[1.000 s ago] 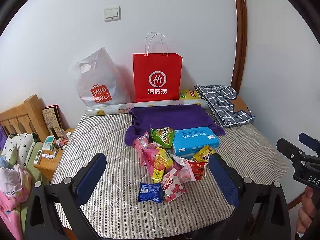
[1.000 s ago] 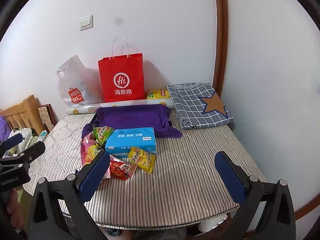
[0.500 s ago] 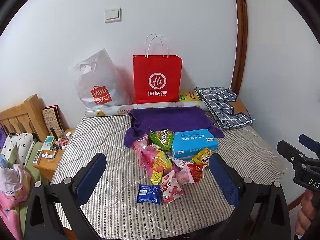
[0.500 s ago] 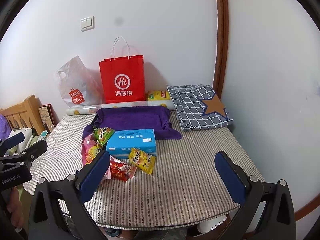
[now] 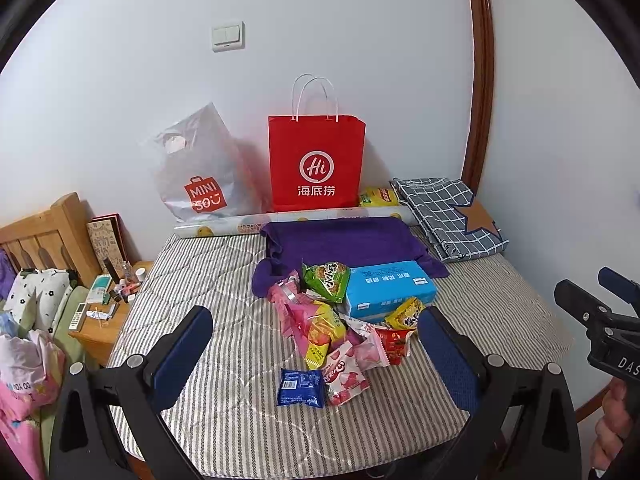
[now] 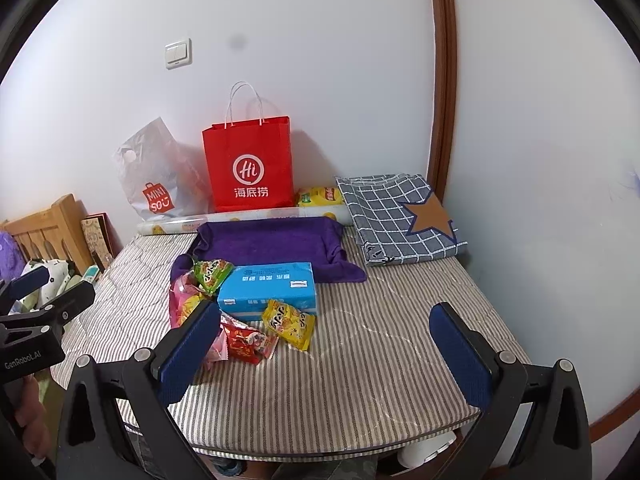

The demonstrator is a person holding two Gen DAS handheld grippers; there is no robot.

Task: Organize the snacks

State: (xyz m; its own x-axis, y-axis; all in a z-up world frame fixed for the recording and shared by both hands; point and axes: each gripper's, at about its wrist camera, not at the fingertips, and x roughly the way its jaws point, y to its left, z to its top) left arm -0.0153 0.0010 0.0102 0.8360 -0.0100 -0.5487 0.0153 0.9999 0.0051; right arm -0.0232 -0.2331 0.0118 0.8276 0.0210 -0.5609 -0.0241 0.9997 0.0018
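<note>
A heap of snack packets (image 5: 332, 328) lies mid-table on the striped cover: a green packet (image 5: 326, 280), pink ones, a yellow packet (image 6: 289, 323), a red one (image 6: 248, 342) and a small blue packet (image 5: 301, 387) nearest me. A blue tissue box (image 5: 388, 288) sits just behind them, on the edge of a purple cloth (image 5: 344, 242). My left gripper (image 5: 316, 344) hovers open above the near side of the heap, holding nothing. My right gripper (image 6: 326, 344) is open and empty over bare striped cover to the right of the heap.
Against the wall stand a red paper bag (image 5: 316, 162), a white plastic bag (image 5: 200, 176), a paper roll (image 5: 296, 220) and a yellow packet (image 5: 378, 197). A folded checked cloth (image 6: 400, 216) lies at the back right. A cluttered wooden nightstand (image 5: 108, 308) and bed sit left.
Both grippers have drawn back and risen slightly, so the table and heap look a little farther off. Nothing on the table has moved.
</note>
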